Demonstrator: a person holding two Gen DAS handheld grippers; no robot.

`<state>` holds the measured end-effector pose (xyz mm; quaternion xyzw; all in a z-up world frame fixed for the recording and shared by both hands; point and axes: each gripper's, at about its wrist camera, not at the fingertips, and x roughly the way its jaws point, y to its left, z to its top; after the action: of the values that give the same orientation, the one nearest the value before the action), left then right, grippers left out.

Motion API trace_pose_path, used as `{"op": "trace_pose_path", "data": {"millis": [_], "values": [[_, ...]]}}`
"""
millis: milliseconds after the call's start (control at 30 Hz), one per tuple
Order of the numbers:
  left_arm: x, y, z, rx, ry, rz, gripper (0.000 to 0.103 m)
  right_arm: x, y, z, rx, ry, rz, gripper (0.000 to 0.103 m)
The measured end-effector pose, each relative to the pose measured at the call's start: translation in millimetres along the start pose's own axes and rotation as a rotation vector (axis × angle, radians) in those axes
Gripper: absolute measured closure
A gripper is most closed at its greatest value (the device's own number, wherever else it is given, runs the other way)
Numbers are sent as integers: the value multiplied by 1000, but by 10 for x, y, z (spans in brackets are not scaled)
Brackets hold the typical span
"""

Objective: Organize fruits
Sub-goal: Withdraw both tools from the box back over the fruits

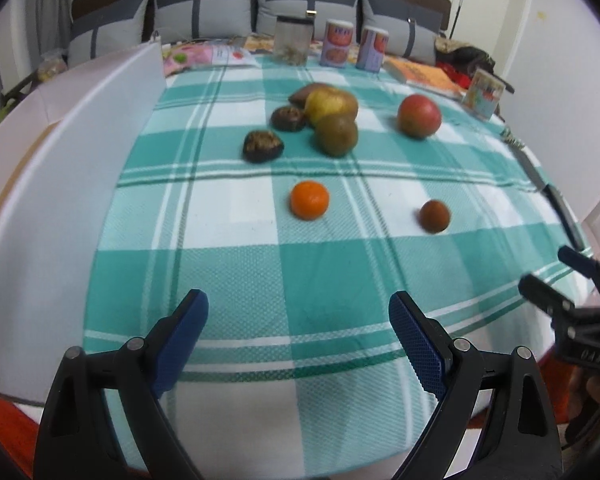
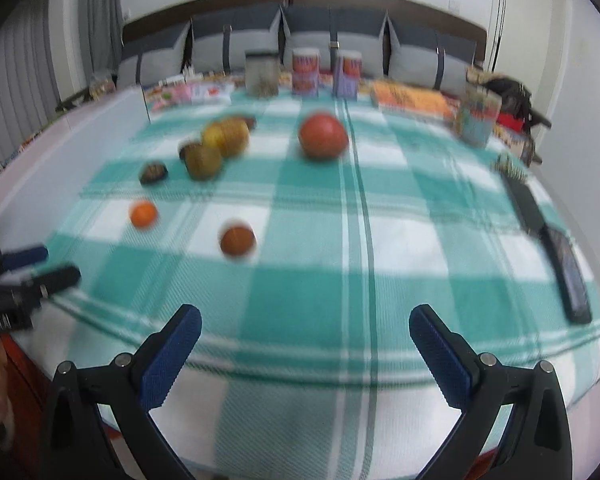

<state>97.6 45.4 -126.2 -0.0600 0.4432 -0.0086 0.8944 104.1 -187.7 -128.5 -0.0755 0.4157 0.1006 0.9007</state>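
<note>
Meanwhile, left tool (image 1: pixel 298 344) and right tool (image 2: pixel 305 356) gape wide, empty, above the checked cloth (image 1: pixel 260 264).

Raised digits, seemingly "043", on right hand-held gripper (image 1: pixel 548 278); can labels unreadable.

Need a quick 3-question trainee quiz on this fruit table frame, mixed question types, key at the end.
1. True or false: the left claw is shut on the orange.
2. Multiple choice: which fruit stands alone, right of the clustered pile, in the left wrist view? A) the big red apple B) a banana C) a bunch of grapes
3. Fill in: the fruits lie on a green and white checked ____.

Key: 1 false, both claws stand open and empty, the right claw too; 2 A; 3 cloth.
</note>
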Motion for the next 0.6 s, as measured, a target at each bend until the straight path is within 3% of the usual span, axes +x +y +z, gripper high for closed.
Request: {"op": "trace_pose_path", "data": {"millis": [100, 300, 433, 600], "values": [[172, -13, 2, 17, 7, 16, 10, 148, -74, -104, 0, 36, -14, 0], [415, 31, -44, 4, 51, 36, 10, 302, -193, -152, 12, 20, -26, 0], [441, -50, -121, 78, 22, 68, 5, 446, -175, -195, 9, 60, -18, 0], [443, -29, -163, 79, -8, 61, 3, 503, -200, -212, 35, 54, 10, 0]]}}
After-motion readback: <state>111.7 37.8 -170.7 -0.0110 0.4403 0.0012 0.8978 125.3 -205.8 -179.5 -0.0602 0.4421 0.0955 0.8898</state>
